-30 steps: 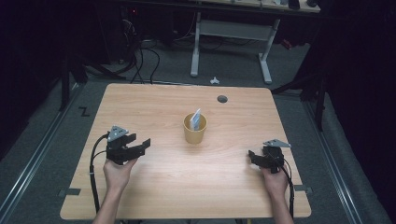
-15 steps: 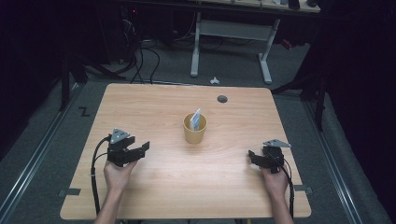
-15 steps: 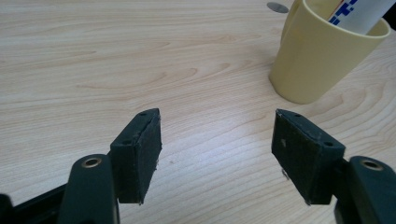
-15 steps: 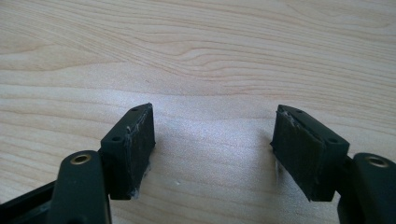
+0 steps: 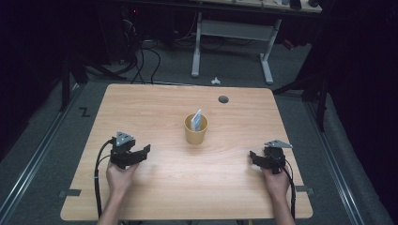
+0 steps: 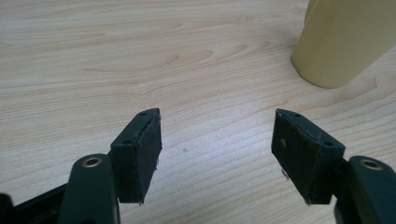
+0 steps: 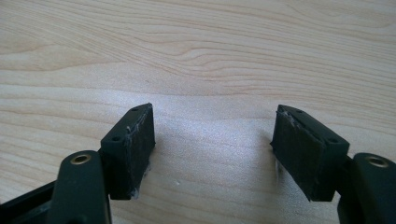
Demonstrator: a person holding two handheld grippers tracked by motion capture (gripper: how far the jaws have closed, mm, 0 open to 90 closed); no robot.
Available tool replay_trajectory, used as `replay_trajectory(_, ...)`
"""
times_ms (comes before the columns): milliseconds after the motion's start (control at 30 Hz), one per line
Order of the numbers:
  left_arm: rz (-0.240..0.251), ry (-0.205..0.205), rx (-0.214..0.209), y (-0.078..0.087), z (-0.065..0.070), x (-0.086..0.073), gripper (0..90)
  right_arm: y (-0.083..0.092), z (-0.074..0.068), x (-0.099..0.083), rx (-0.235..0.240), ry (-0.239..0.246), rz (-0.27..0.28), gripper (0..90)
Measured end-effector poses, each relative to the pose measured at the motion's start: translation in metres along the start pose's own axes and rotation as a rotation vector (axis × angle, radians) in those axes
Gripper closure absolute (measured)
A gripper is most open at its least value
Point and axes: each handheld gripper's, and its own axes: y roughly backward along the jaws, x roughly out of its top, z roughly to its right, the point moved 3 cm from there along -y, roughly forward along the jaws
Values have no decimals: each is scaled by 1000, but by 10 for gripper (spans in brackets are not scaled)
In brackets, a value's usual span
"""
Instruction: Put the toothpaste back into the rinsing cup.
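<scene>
2 black two-jaw grippers, left gripper (image 5: 141, 152) and right gripper (image 5: 256, 157), rest released and empty on the light wooden table (image 5: 155, 112), flanking a tan paper cup (image 5: 195, 133) holding a pale packet (image 5: 198, 120).

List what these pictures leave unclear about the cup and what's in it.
- Cup, high view: the packet in it is too small to identify, its lower part hidden by the cup wall.
- Cup, left gripper view: top and rim cut off by the upper edge, contents out of sight.
</scene>
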Motion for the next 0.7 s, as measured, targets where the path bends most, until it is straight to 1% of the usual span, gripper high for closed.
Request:
replay_trajectory(333,-11,-19,16,-7,3,-1,336,0,0,0,0,0,0,301)
replay_trajectory(400,-16,-21,21,-12,4,-2,336,0,0,0,0,0,0,301)
replay_trajectory(700,-35,-32,34,-21,6,-4,338,0,0,0,0,-1,0,301)
